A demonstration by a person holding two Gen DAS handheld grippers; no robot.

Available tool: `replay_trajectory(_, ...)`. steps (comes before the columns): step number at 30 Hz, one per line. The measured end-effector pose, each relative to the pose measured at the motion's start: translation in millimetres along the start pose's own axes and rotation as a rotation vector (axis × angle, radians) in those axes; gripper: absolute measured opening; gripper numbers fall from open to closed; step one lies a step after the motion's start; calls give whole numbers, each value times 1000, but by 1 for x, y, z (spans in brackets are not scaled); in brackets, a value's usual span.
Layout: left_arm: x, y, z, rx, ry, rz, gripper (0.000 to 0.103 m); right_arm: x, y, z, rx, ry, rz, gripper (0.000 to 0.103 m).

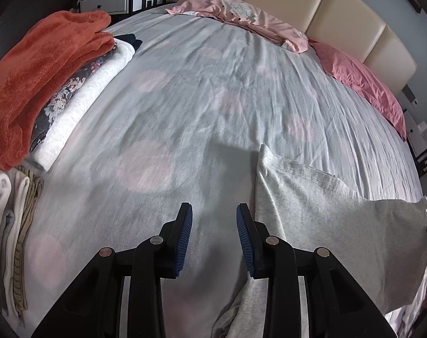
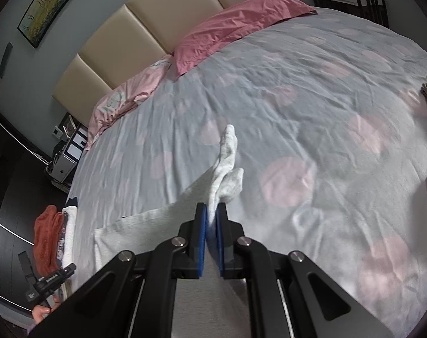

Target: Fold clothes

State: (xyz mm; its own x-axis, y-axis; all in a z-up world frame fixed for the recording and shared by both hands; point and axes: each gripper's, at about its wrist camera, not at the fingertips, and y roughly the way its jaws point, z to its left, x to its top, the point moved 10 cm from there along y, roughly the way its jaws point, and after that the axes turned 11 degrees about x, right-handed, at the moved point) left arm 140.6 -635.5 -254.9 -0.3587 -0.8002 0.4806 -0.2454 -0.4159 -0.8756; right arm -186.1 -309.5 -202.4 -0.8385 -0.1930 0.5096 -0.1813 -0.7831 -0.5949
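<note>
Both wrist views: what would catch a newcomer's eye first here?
The right tongs are shut on a bunched edge of the light grey garment, which spreads over the near part of the spotted bedspread. The left tongs hover open beside that garment. A rust-orange towel tops a folded stack at the bed's left edge.

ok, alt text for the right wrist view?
The right hand-held gripper is shut on a bunched edge of a light grey garment above a bed with a grey, pink-dotted cover; pink pillows lie against a beige headboard.
</note>
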Motion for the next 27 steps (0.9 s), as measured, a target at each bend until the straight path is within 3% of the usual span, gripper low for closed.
replay_trajectory(8, 13, -14, 13, -98, -55, -30, 35, -13, 29, 113, -10, -115, 29, 6)
replay_trajectory(15, 23, -14, 49, -163, -184, -18, 35, -57, 90, 190, -34, -228, 96, 6)
replay_trajectory(22, 21, 4, 77, -221, -315, 51, 35, -113, 165, 224, -40, -259, 201, 6)
replay_trajectory(27, 20, 12, 70, -242, -308, 80, 35, -147, 209, 228, -51, -258, 273, 6)
